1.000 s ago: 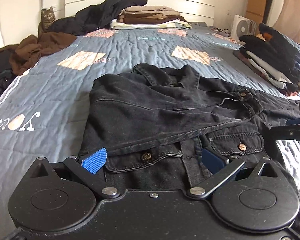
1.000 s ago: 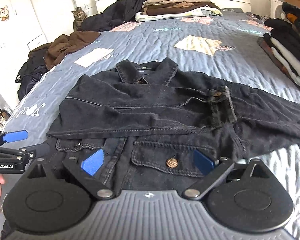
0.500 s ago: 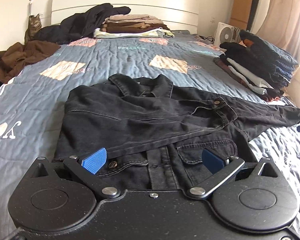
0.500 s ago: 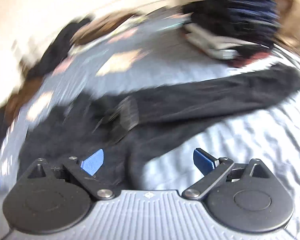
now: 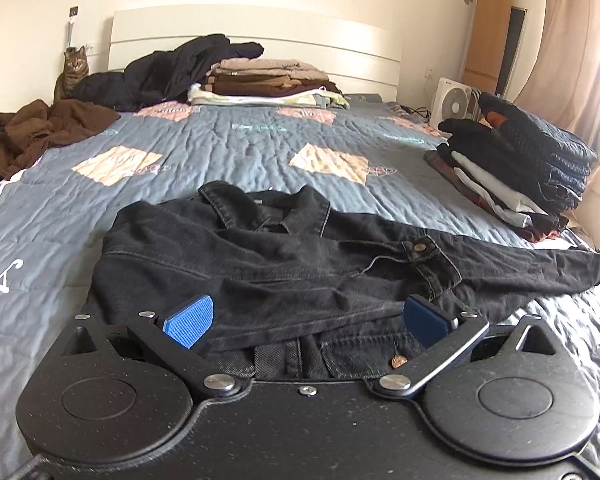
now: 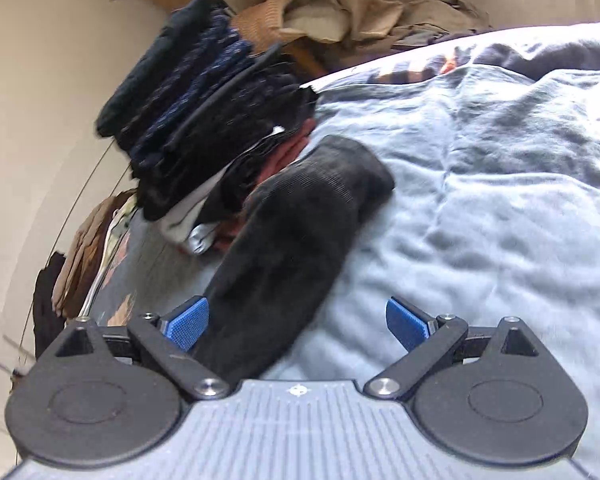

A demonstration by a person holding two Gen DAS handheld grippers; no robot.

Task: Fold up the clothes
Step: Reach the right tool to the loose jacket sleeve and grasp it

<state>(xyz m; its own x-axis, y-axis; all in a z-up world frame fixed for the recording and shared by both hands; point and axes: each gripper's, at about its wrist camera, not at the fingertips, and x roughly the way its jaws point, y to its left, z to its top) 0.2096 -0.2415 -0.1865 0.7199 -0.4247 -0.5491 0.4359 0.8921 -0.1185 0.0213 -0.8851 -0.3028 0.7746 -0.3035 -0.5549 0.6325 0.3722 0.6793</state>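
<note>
A black denim jacket (image 5: 284, 264) lies flat on the blue quilt (image 5: 228, 152), one sleeve folded across its front and the other sleeve stretched out to the right. My left gripper (image 5: 308, 320) is open and empty over the jacket's lower hem. In the right wrist view that stretched sleeve (image 6: 296, 232) runs away from me, its cuff end beside a clothes stack. My right gripper (image 6: 296, 324) is open, with the sleeve lying between its blue pads (image 6: 186, 322), nearer the left one.
A stack of folded dark clothes (image 5: 524, 164) sits at the bed's right edge; it also shows in the right wrist view (image 6: 204, 108). Folded brown clothes (image 5: 268, 84) and dark jackets (image 5: 172, 72) lie by the headboard. A brown heap (image 5: 44, 128) and a cat (image 5: 74, 72) are at left.
My right gripper swung from the jacket's front hem out to the right, to the stretched sleeve. My left gripper shifted slightly left and back; the jacket has not moved.
</note>
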